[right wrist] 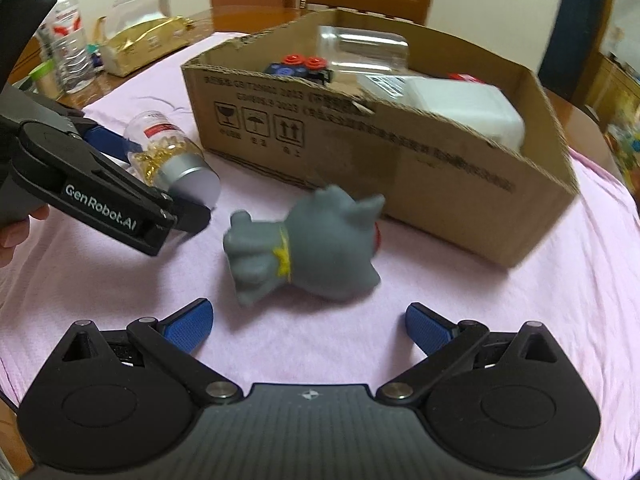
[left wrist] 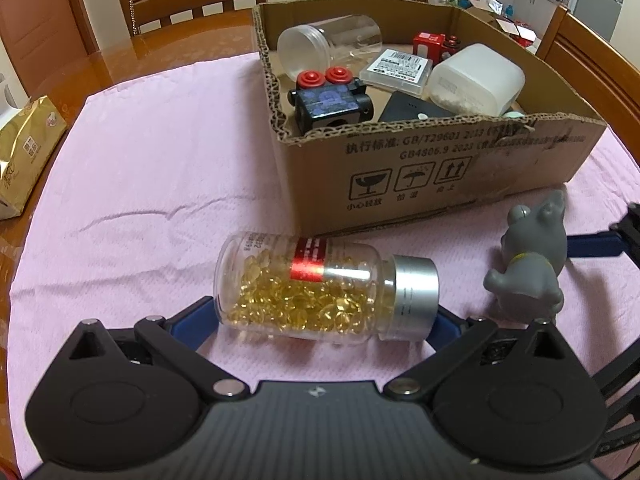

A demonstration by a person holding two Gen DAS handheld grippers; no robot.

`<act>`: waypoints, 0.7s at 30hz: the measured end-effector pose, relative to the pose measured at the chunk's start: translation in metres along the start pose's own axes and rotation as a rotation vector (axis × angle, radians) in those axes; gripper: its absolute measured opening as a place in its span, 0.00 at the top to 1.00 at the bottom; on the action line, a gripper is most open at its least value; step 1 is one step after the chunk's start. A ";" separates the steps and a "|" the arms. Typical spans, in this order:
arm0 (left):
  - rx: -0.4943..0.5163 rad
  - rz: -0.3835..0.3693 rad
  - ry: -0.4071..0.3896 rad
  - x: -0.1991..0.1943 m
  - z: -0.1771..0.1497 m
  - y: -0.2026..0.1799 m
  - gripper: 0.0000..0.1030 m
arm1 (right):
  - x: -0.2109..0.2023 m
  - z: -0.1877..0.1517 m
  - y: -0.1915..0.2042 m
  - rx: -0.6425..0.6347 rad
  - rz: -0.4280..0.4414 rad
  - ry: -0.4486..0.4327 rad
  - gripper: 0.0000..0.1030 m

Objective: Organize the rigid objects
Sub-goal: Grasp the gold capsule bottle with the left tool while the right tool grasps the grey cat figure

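Note:
A clear bottle of yellow capsules (left wrist: 316, 288) with a silver cap lies on its side on the pink cloth, just in front of the cardboard box (left wrist: 440, 160). My left gripper (left wrist: 320, 316) is open wide, one blue finger at the bottle's base and one at its cap. From the right wrist view the bottle (right wrist: 168, 152) sits between the fingers of that left gripper (right wrist: 160, 176). A grey toy animal (right wrist: 308, 252) lies on its side ahead of my right gripper (right wrist: 308, 328), which is open and holds nothing. In the left wrist view, the toy (left wrist: 532, 264) is right of the bottle.
The box holds a clear jar (left wrist: 328, 44), a black block with red knobs (left wrist: 332, 100), a white container (left wrist: 476, 80), a labelled flat case (left wrist: 396, 70) and a red item (left wrist: 430, 46). A gold packet (left wrist: 28, 152) lies at the left; a water bottle (right wrist: 68, 40) and wooden chairs stand behind.

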State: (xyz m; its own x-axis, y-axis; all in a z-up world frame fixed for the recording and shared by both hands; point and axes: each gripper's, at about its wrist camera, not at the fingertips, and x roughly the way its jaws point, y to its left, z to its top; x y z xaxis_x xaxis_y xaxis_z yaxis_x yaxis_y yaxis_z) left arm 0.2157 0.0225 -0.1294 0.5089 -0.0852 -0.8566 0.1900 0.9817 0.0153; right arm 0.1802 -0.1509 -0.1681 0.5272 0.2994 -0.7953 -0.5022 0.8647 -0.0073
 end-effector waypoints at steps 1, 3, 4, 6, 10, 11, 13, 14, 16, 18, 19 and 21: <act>-0.001 0.001 0.005 0.000 0.001 0.000 0.01 | 0.002 0.003 0.000 -0.010 0.008 0.000 0.00; -0.005 0.005 0.008 -0.002 0.002 -0.001 0.01 | 0.005 0.007 0.000 -0.027 0.019 -0.005 0.00; -0.003 0.008 -0.003 -0.004 0.002 -0.002 0.01 | 0.006 0.008 0.000 -0.035 0.025 -0.007 0.00; 0.006 0.012 -0.018 -0.008 0.003 -0.003 0.01 | 0.007 0.011 -0.001 -0.046 0.033 -0.006 0.00; 0.019 0.018 -0.021 -0.014 0.006 -0.004 0.01 | 0.010 0.016 -0.002 -0.062 0.043 0.008 0.00; 0.027 0.018 -0.021 -0.015 0.007 -0.005 0.01 | 0.010 0.017 -0.002 -0.062 0.041 0.014 0.00; 0.042 0.020 -0.022 -0.016 0.008 -0.006 0.01 | 0.010 0.020 -0.002 -0.063 0.036 0.014 0.00; 0.051 0.021 -0.021 -0.016 0.008 -0.007 0.02 | 0.010 0.022 -0.002 -0.067 0.033 0.008 0.00; 0.060 0.020 -0.025 -0.018 0.009 -0.009 0.04 | 0.009 0.024 -0.002 -0.075 0.030 0.000 0.02; 0.066 0.017 -0.033 -0.020 0.010 -0.009 0.04 | 0.006 0.028 -0.002 -0.080 0.031 -0.010 0.04; 0.067 0.016 -0.035 -0.021 0.010 -0.009 0.05 | 0.005 0.030 -0.002 -0.083 0.032 -0.014 0.05; 0.074 0.012 -0.033 -0.021 0.012 -0.010 0.07 | 0.003 0.032 -0.002 -0.090 0.031 -0.022 0.11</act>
State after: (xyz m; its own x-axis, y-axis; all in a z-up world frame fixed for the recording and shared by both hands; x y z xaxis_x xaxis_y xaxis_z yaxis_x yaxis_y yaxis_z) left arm 0.2130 0.0125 -0.1053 0.5388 -0.0803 -0.8386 0.2449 0.9674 0.0647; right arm 0.2047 -0.1386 -0.1509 0.5251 0.3353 -0.7822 -0.5778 0.8153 -0.0383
